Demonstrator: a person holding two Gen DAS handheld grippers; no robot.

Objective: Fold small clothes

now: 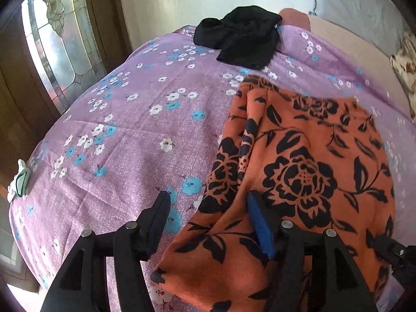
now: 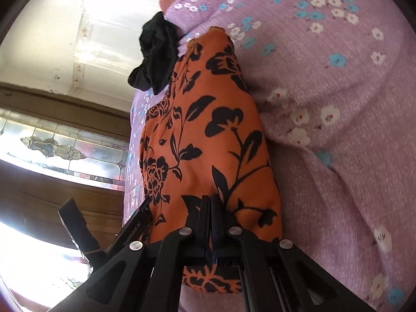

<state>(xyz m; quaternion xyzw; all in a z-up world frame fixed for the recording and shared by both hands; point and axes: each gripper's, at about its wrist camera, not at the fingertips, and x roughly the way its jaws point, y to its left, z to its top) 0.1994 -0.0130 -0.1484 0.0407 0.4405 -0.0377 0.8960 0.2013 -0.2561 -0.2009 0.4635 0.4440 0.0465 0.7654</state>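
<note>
An orange cloth garment with black flower print (image 1: 299, 171) lies on a bed covered by a purple sheet with white and blue small flowers (image 1: 124, 135). The left claw (image 1: 208, 208) stands open over the garment's left edge: one finger is over the sheet, the other, with a blue pad, is over the orange cloth, and it grips nothing. The right claw (image 2: 210, 200) is fully closed, its two fingers together on the near edge of the same garment (image 2: 208, 119), pinching the cloth. A crumpled black garment (image 1: 239, 36) lies farther away, near the bed's far edge.
</note>
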